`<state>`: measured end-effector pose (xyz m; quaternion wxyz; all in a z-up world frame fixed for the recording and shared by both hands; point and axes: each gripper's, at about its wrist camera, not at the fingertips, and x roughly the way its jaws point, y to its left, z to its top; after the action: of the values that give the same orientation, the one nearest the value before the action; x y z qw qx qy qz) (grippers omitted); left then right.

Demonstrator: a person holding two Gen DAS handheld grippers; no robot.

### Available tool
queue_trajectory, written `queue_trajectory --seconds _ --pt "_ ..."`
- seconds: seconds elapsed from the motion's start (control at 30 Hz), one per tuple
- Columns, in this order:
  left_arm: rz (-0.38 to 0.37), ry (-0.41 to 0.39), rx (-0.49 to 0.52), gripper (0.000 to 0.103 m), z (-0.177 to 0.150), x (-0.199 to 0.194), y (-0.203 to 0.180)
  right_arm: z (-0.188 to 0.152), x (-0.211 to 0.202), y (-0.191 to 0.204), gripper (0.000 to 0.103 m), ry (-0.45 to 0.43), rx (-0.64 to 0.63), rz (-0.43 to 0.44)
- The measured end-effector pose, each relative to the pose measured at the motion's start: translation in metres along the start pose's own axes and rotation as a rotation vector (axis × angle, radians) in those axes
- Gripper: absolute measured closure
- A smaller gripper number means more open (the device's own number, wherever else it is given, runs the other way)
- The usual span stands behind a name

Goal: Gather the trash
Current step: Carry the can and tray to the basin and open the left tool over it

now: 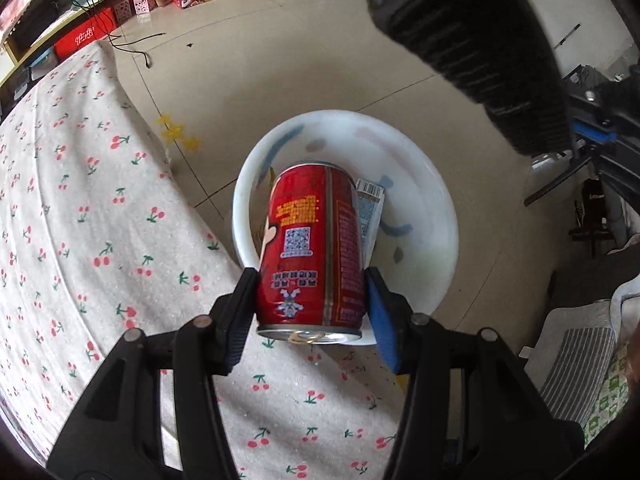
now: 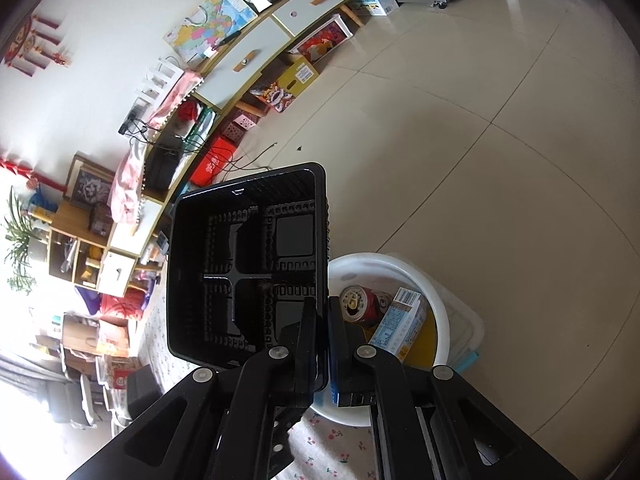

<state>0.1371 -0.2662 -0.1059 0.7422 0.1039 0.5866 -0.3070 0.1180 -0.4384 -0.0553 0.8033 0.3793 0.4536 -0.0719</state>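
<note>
In the left wrist view my left gripper (image 1: pixel 312 292) is shut on a red drink can (image 1: pixel 312 252), held lying along the fingers above a white round basin (image 1: pixel 436 208) on the floor. A blue-and-white carton (image 1: pixel 370 208) lies in the basin behind the can. In the right wrist view my right gripper (image 2: pixel 322 344) is shut on the rim of an empty black plastic basket (image 2: pixel 244 264), tipped so its inside faces the camera. The basin (image 2: pixel 436 308) shows beside it, with a red can (image 2: pixel 360 304) and the carton (image 2: pixel 400 324) over it.
A table with a cherry-print cloth (image 1: pixel 80 240) lies under and left of the left gripper. The black basket (image 1: pixel 472 40) fills the upper right of the left view. A low cabinet with boxes (image 2: pixel 256 60) lines the wall. A tiled floor (image 2: pixel 500 140) lies beyond.
</note>
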Motion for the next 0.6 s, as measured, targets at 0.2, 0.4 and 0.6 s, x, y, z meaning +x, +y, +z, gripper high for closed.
queue_trajectory --seconds 0.2,0.4,0.6 --pt "0.061 0.011 0.019 0.046 0.013 0.003 -0.011 0.003 -0.001 -0.005 0.097 0.001 0.009 0.005" --pt "0.068 -0.004 0.024 0.046 0.017 0.005 -0.006 0.002 0.001 -0.003 0.097 0.004 0.01 0.003" --pt "0.033 -0.01 -0.026 0.079 0.013 0.018 0.008 0.003 0.001 -0.002 0.097 0.004 0.01 -0.013"
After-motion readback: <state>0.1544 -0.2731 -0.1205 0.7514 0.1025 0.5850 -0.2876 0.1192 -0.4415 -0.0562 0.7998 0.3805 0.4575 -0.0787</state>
